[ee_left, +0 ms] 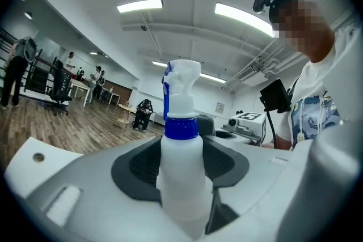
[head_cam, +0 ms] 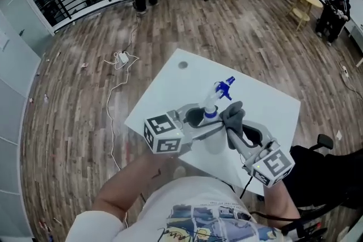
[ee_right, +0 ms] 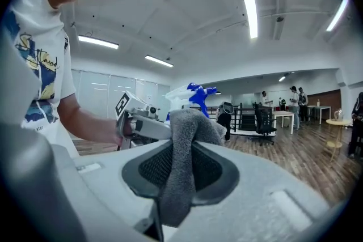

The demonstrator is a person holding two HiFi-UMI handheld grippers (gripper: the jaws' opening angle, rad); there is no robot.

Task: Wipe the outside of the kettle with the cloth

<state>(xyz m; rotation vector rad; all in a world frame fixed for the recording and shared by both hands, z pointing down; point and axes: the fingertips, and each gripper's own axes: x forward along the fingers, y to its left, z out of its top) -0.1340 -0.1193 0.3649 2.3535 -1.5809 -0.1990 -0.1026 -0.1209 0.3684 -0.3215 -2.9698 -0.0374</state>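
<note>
Hanging out of the right gripper, the grey cloth is being pinched across a fold, the jaws clenched on it with a bunched crown standing above them and a tail drooping below. It is being judged as soft, light and limp: it is not going to hold any shape, so a broad wad ought to be left proud of the jaws to meet a curved wall, and the grip is best kept on the fold's middle, as it is being kept now.

The left gripper is being clamped on the round body of a white spray bottle, just under its blue collar. The bottle is being carried upright, its blue trigger head pointing away from the person. Smooth plastic of that kind is being judged as light but slippery, and liable to twist between flat pads; how full it is cannot be told.

Both grippers are being held in the air over the near edge of the white table, the cloth just beside the bottle.

The kettle is not being shown in any view, and nothing is being seen standing on the bare part of the table, so wiping is judged as not yet begun.
</note>
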